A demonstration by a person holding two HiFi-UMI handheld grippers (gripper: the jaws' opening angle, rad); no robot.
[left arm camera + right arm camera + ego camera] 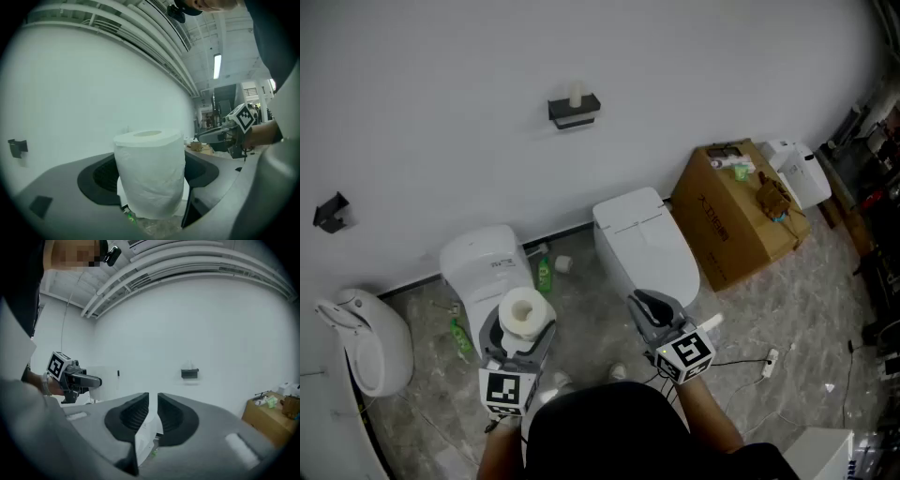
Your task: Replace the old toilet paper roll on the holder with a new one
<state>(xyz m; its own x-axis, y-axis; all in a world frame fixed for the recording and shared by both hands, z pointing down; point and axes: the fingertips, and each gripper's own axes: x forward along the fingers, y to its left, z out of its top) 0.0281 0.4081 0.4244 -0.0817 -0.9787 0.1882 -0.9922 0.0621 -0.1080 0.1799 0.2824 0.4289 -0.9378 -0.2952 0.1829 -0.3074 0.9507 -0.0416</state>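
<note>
1. Progress: the replacement is at an early stage. The new white toilet paper roll is already in hand. Judging from the scene, the old item has not been removed and the new one is not mounted.
2. Roll position: it stands upright between the jaws of the left gripper, core hole facing up. It is carried low in front of the person, above the grey stone floor.
3. Left gripper state: the jaws are spread wide and bear on opposite sides of the roll, pinching it across its full width.
4. Right gripper state: the jaws are pressed together with nothing between them. It appears free for the removal step.
5. Target: the black wall-mounted holder is fixed to the white wall, well apart from the roll, ahead of it and higher. A small pale cylinder stands upright on the holder. It is probably the spent roll, but too small to confirm.
6. Remaining work, as judged:
   - approach the holder;
   - clear the pale cylinder;
   - seat the new roll.
7. Surroundings:
   - A white toilet with closed lid and a second white toilet stand at the wall.
   - A green bottle lies between them.
   - A brown cardboard box sits to the right.
</note>
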